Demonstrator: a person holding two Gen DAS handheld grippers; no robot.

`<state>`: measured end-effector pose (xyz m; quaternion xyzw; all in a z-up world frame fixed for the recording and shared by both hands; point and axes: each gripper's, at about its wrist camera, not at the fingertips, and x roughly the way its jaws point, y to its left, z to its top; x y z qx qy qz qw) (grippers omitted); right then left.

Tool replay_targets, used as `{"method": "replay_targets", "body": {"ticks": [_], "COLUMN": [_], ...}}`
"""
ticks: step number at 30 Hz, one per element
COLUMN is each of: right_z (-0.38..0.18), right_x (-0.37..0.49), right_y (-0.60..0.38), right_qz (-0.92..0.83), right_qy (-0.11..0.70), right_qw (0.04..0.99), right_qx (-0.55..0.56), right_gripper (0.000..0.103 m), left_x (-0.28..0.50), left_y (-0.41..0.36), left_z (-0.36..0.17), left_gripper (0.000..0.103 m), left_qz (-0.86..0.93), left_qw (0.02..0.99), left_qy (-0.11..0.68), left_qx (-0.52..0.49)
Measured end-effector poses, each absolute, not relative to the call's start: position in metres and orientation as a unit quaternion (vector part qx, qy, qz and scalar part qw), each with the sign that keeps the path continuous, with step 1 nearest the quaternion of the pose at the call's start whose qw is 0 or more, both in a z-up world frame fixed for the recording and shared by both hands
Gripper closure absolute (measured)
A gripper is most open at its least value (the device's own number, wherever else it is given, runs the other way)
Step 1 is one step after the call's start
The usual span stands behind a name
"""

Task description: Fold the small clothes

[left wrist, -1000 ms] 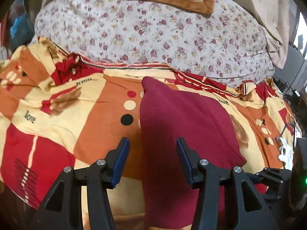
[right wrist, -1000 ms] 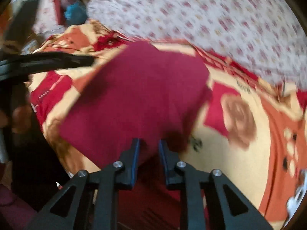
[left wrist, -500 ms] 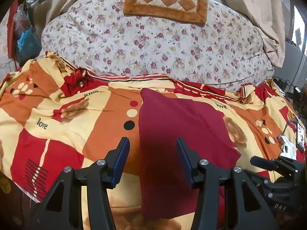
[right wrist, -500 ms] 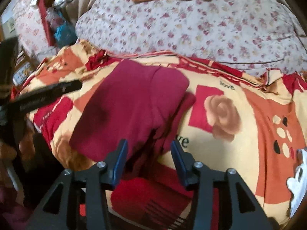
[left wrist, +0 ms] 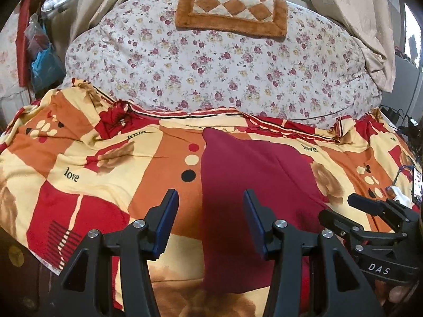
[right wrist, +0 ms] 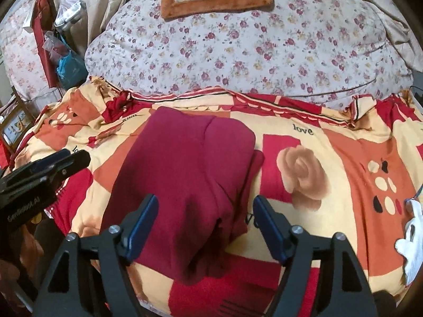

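Maroon cloth, a folded garment (right wrist: 185, 174), lies flat on the patterned bedspread (right wrist: 343, 163), in front of the floral quilt (right wrist: 251, 42). My right gripper (right wrist: 205, 224) hangs over its near end, jaws wide, gripping nothing; my left gripper (left wrist: 210, 218) sits over its left edge, equally wide. Something white (right wrist: 412, 240), perhaps a cloth, lies at the right.

Soft daylight from the far window, both views sharp, fisheye-bent with dark corners.
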<state>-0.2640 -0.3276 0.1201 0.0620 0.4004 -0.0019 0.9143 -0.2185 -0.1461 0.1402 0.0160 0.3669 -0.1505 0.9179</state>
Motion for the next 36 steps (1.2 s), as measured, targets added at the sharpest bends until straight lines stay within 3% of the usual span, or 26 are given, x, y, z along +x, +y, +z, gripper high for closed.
{"method": "replay_targets", "body": {"ticks": [11,36], "right_z": [0.118,0.11], "right_x": [-0.259,-0.252], "right_y": [-0.326,-0.32], "right_qz": [-0.017,-0.013], "right_qy": [0.399,0.416], "right_qw": [0.915,0.908], "right_qx": [0.054,0.058], "right_gripper": [0.018,0.017], "left_x": [-0.221,-0.217], "left_y": [-0.145,-0.141], "left_z": [0.14,0.131], "left_gripper": [0.074,0.074], "left_qz": [-0.141,-0.14], "left_qw": [0.921,0.917], "left_qy": [0.363,0.374], "left_qx": [0.019,0.015]}}
